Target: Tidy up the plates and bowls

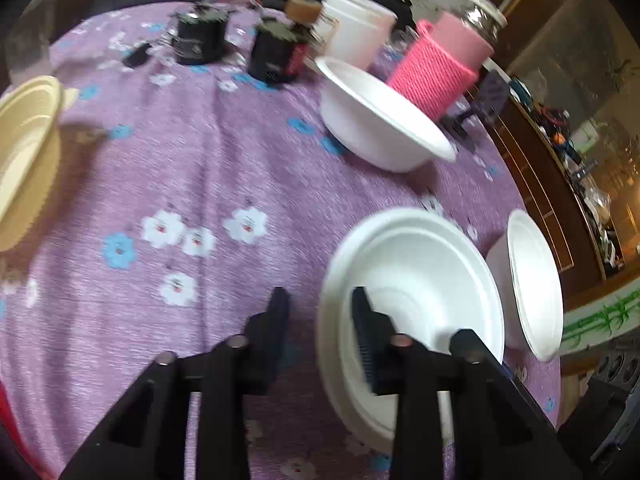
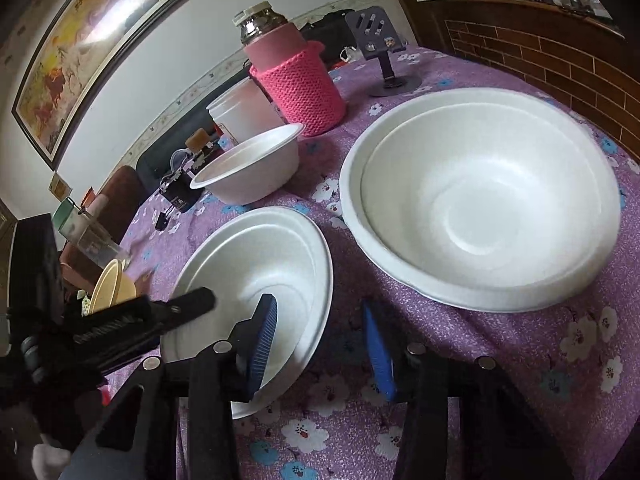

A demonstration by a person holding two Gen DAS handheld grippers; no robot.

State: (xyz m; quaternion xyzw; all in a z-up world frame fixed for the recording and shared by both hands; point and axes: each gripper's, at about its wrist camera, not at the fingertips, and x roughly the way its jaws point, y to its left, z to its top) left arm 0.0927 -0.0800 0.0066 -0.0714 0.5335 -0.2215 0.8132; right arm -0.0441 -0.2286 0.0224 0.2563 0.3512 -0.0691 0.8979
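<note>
The near white bowl (image 1: 416,304) (image 2: 256,280) sits upright on the surface (image 1: 200,168) (image 2: 500,360), closest to both of your tools. Your left gripper (image 1: 320,300) has its fingers set wide astride that bowl's near rim, one finger (image 1: 366,320) inside the bowl and the other over the purple flowered cloth; whether either finger touches the rim cannot be told through the blur. Your right gripper (image 2: 320,320) likewise stands wide open, its blue-padded finger (image 2: 262,344) inside the same bowl and the other pad outside the rim, holding nothing. A second, larger-looking white bowl (image 2: 480,200) (image 1: 532,280) stands just beside the first, apart from it. A third white bowl (image 1: 380,116) (image 2: 252,168) rests farther back, near the jar in a pink knitted sleeve (image 1: 436,68) (image 2: 304,88) and a white tub (image 1: 356,24) (image 2: 244,112). A beige bowl (image 1: 24,152) (image 2: 108,284) sits at the far left edge, well apart. Two dark jars (image 1: 240,44) stand at the back of the surface.
</note>
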